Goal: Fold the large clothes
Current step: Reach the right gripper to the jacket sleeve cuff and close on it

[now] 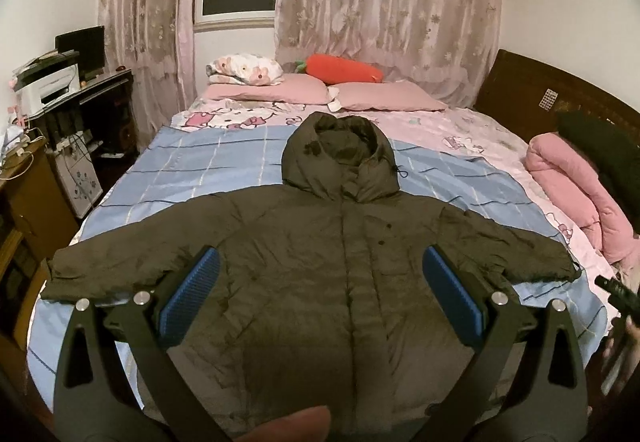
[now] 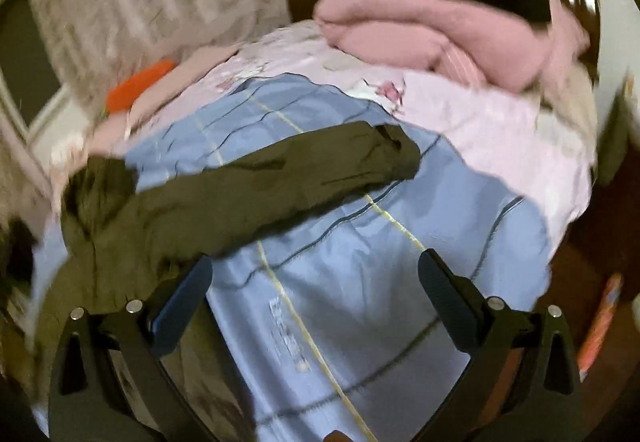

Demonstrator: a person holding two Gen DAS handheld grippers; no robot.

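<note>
So the dark green hooded jacket [image 1: 320, 250] lay face up and spread flat on the bed [image 1: 160, 178], hood toward the far pillows [image 1: 272, 92], both sleeves stretched out to left and right; nothing about it was folded yet, so this looked like the very opening of the job, the approach before the first grip. The left gripper [image 1: 320, 290] hovered over the near half of the jacket's body, its blue-padded jaws spread wide and empty; the right gripper [image 2: 316, 302] was likewise spread apart and held nothing, pointed at bare blue bedsheet [image 2: 360, 262] just near of the right sleeve [image 2: 300, 166], whose cuff lay toward the right edge of the bed; that view was smeared with motion blur, so finer detail could not be told. A rolled pink quilt [image 1: 580, 194] sat at the far right, well apart from the cuff. The likely next move was a sleeve fold: pinch the cuff and carry it across the chest; puffy fabric would probably need a deep bite, or it might slip out.
</note>
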